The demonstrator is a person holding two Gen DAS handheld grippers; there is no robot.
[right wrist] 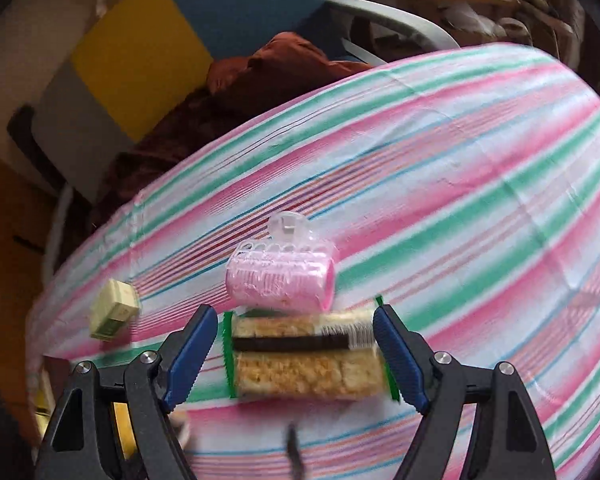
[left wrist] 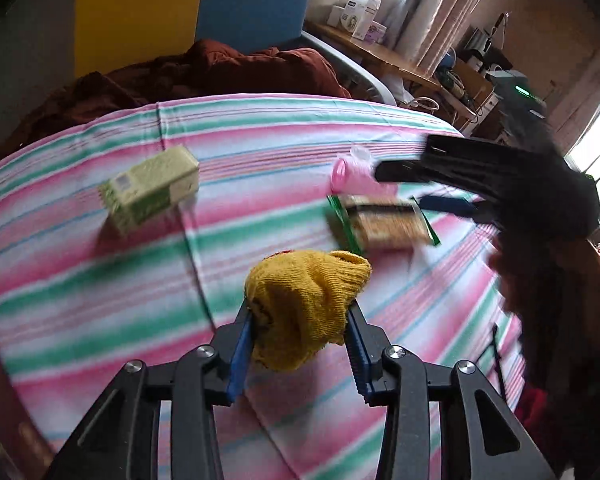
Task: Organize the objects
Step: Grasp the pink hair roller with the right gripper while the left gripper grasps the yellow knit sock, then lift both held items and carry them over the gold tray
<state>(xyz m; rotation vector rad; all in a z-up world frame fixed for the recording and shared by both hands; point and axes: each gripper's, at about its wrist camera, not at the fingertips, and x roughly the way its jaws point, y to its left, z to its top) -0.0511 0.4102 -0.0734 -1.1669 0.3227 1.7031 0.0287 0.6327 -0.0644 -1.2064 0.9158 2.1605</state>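
My left gripper (left wrist: 300, 312) is shut on a yellow knitted cloth (left wrist: 306, 304) and holds it above the striped tablecloth (left wrist: 100, 300). My right gripper (right wrist: 294, 332) is open, its blue fingers on either side of a clear snack packet with green ends (right wrist: 308, 356); whether they touch it I cannot tell. The packet also shows in the left wrist view (left wrist: 384, 222), with the right gripper (left wrist: 424, 188) over it. A pink hair roller (right wrist: 280, 280) lies just beyond the packet. A pale green box (left wrist: 152, 188) lies at the left, also in the right wrist view (right wrist: 114, 314).
A dark red blanket (left wrist: 204, 76) lies heaped beyond the table's far edge against a yellow and blue panel (left wrist: 188, 8). A wooden shelf with white boxes (left wrist: 360, 16) stands at the back right. A person's arm (left wrist: 552, 280) is at the right.
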